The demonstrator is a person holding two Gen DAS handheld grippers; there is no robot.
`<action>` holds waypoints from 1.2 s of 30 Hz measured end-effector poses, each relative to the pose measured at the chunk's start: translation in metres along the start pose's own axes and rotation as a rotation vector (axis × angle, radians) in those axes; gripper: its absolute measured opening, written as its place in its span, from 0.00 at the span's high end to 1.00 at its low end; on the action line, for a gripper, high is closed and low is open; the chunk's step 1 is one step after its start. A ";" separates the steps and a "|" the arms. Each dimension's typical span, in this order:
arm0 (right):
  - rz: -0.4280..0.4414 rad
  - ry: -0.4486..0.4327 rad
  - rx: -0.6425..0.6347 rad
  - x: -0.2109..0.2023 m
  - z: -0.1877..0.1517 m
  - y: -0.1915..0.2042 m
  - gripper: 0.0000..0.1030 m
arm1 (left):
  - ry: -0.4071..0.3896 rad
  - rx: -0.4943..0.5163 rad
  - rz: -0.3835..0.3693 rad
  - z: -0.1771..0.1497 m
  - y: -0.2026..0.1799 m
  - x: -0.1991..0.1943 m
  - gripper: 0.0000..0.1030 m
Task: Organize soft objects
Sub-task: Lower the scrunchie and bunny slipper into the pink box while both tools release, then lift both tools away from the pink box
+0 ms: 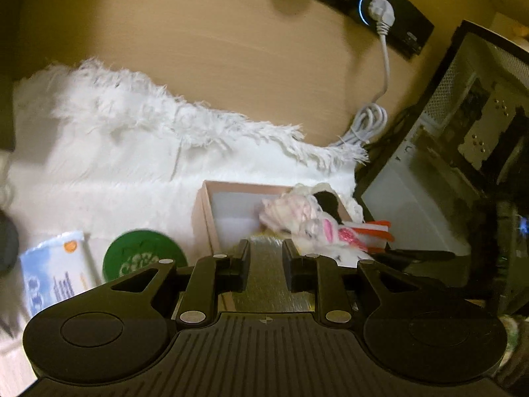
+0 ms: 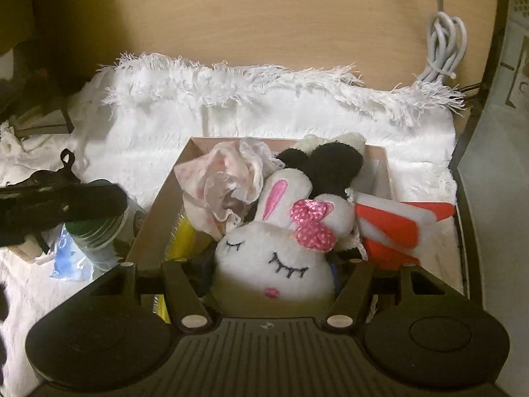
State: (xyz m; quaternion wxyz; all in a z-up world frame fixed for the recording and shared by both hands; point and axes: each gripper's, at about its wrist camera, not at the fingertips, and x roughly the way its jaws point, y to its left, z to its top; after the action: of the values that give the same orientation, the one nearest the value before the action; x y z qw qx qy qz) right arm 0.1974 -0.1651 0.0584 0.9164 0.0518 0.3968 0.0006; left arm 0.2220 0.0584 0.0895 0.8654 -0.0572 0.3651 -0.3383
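Bunny plush (image 2: 274, 264) sits between right gripper (image 2: 269, 284) jaws, spread w/o evident clamping, over box (image 2: 158, 205); left gripper (image 1: 265, 248) jaws part-open, empty.

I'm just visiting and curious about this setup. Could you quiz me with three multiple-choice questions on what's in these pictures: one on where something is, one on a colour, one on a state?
1. Where is the plush bunny?
A. In the pink box
B. On the wooden desk
C. On the computer case

2. What colour is the bunny's bow?
A. Blue
B. Pink with white dots
C. Green

3. How does the right gripper stand?
A. Far from the bunny
B. Gripping the cable
C. Jaws either side of the bunny's head

Answers: 1 A, it lies among other soft things between the box walls. 2 B, the right wrist view shows it. 3 C, a finger shows at each side of the head.
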 end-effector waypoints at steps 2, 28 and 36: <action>-0.002 0.011 0.009 0.005 -0.001 -0.001 0.38 | 0.010 -0.008 -0.009 -0.005 0.001 -0.003 0.78; -0.086 -0.319 -0.102 -0.125 -0.039 0.058 0.06 | -0.144 -0.143 0.086 -0.009 0.099 -0.127 0.78; 0.068 -0.253 -0.180 -0.097 -0.025 0.118 0.05 | -0.151 -0.435 0.328 -0.012 0.229 -0.177 0.78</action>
State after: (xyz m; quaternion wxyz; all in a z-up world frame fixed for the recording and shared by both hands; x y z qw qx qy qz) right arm 0.1176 -0.0495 0.1227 0.9595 -0.0174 0.2745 0.0607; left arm 0.2494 0.3464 0.1063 0.9007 -0.2070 0.3679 -0.1023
